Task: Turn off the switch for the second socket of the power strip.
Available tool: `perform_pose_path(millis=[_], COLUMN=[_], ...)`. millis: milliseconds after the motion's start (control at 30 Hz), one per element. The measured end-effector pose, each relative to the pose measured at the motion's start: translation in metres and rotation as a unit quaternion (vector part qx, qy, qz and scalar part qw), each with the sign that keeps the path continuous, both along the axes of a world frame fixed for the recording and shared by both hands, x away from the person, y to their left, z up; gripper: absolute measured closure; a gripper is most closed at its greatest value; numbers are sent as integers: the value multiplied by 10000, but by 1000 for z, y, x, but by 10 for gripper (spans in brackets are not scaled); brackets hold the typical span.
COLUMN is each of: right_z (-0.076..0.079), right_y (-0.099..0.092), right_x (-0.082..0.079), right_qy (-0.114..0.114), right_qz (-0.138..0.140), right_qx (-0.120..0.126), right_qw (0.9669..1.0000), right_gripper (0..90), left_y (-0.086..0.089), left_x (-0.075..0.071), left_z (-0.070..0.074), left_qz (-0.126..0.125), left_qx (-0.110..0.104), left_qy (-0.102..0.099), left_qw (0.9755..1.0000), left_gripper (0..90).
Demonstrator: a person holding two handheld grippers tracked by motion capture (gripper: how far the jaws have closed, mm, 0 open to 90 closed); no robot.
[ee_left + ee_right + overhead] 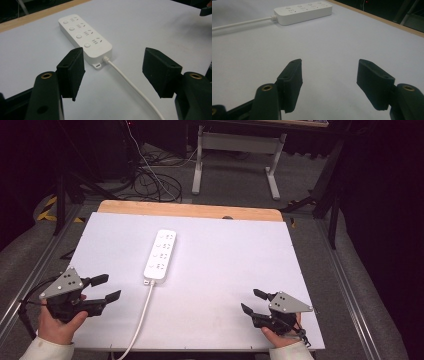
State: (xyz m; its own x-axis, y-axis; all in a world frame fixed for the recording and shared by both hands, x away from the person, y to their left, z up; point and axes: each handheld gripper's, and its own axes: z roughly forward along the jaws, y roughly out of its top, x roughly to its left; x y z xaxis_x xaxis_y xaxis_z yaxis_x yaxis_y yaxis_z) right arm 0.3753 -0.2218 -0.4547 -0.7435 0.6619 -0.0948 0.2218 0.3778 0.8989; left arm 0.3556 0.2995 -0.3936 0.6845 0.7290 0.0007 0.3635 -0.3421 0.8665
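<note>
A white power strip (pixel 160 256) with several sockets lies flat on the white table top (pixel 225 265), left of centre, and its white cable (pixel 140 320) runs off the near edge. My left gripper (pixel 107 288) hovers at the near left, open, with nothing between its jaws. In the left gripper view the power strip (pixel 83 37) and cable (pixel 135 87) lie ahead of that gripper (pixel 113 72). My right gripper (pixel 254 301) rests low at the near right, open and empty. From the right gripper view the power strip (pixel 303 12) sits far off beyond that gripper (pixel 329 85).
A wooden strip (pixel 190 211) borders the table's far edge. Behind it stand a white desk frame (pixel 235 155) and loose black cables (pixel 150 180) on the grey floor. Metal rails (pixel 345 280) run along both sides of the table.
</note>
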Motion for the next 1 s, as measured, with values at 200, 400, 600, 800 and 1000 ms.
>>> perform_pose_path(millis=[200, 400, 600, 800, 1000], right_z=[-1, -1, -1, -1, -1], right_y=[-1, -1, 0, 0, 0], right_x=[0, 0, 0, -1, -1], right_qy=[-5, -4, 33, 32, 27], right_qz=[7, 17, 28, 35, 44], right_qx=[-21, -8, -30, -31, -35], right_qw=[10000, 10000, 10000, 10000, 10000], right_gripper=[375, 375, 375, 375, 375], left_y=[-9, -19, -28, -37, -45], left_x=[14, 27, 38, 48, 59], left_z=[7, 12, 17, 21, 25], left_qz=[57, 69, 48, 45, 105], left_qx=[72, 225, 336, 485, 592], left_qy=[-95, -69, -48, -52, -87], left_qw=[9999, 9997, 9994, 9988, 9982], left_gripper=[349, 387, 409, 410, 414])
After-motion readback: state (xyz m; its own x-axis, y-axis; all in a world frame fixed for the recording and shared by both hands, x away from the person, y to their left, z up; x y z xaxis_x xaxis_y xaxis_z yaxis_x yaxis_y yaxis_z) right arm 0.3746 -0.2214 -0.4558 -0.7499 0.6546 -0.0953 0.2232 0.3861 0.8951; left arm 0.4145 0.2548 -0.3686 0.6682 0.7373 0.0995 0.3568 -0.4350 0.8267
